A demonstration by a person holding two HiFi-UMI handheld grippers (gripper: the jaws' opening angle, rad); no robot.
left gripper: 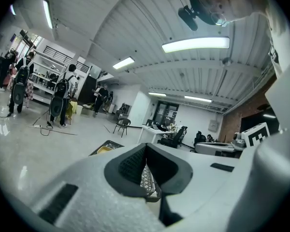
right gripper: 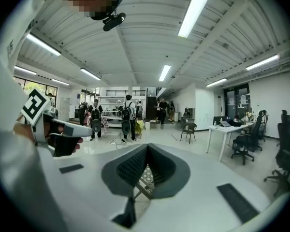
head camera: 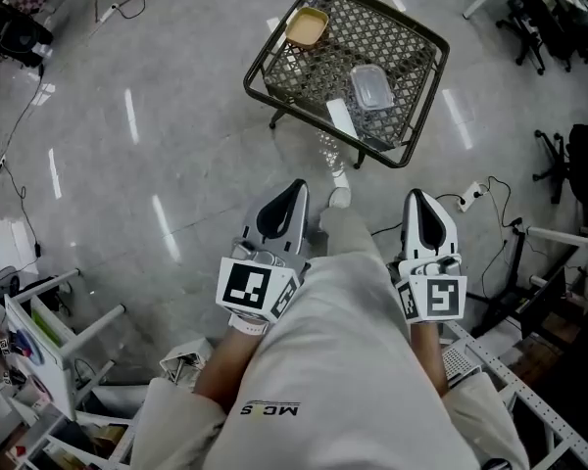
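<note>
I hold both grippers at waist height, pointing forward over a grey polished floor. My left gripper [head camera: 295, 186] [left gripper: 146, 151] is shut with nothing in it, its dark pads meeting at the tip. The right gripper [head camera: 417, 197] [right gripper: 147, 150] is also shut and holds nothing. Ahead stands a low black wire-mesh table [head camera: 256, 67], well apart from both grippers. On it lie a yellow tray [head camera: 307, 27], a clear lidded box [head camera: 371, 88] and a flat white object [head camera: 342, 118]. The left gripper view shows the table's edge [left gripper: 97, 148] past the jaws.
My shoe [head camera: 340, 198] is between the grippers and the table. A power strip with cables [head camera: 470, 194] lies on the floor at right, near office chairs [head camera: 573, 160]. White racks [head camera: 54, 336] stand at lower left. People with backpacks [right gripper: 127, 115] and desks [right gripper: 227, 129] show far off.
</note>
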